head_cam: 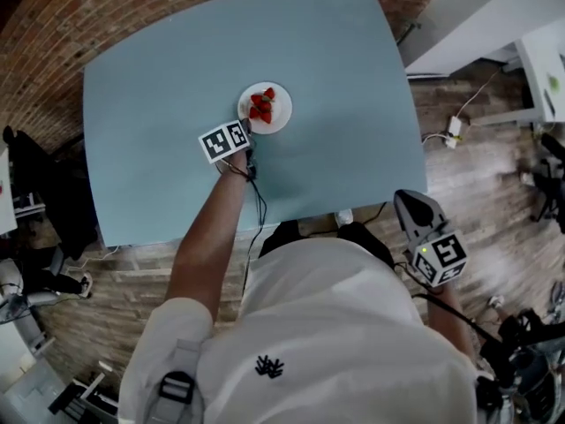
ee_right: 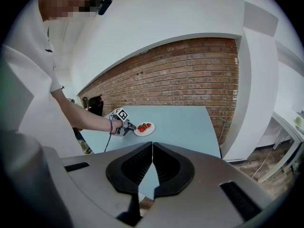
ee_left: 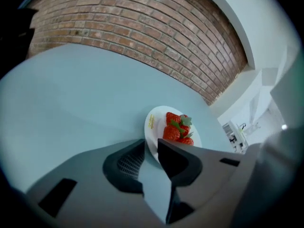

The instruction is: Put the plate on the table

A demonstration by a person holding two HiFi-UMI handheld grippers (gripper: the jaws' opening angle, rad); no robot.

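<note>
Right tongs (ee_right: 152, 146) near the body, off the surface's (head_cam: 335, 60) near edge, jaws together, nothing in them. Left tongs (ee_left: 151, 144) at the near rim of the plate (ee_left: 152, 127), jaws apart, rim at the gap. Plate small, round, white, carrying red strawberries (ee_left: 176, 128), flat on the pale blue surface, mid-width; bare surface all round, brick wall (ee_left: 142, 32) behind the far edge.

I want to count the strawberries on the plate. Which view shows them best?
The left gripper view: the red strawberries sit close up on the round white plate. The head view shows them small from above; the right gripper view, tiny and distant.
</note>
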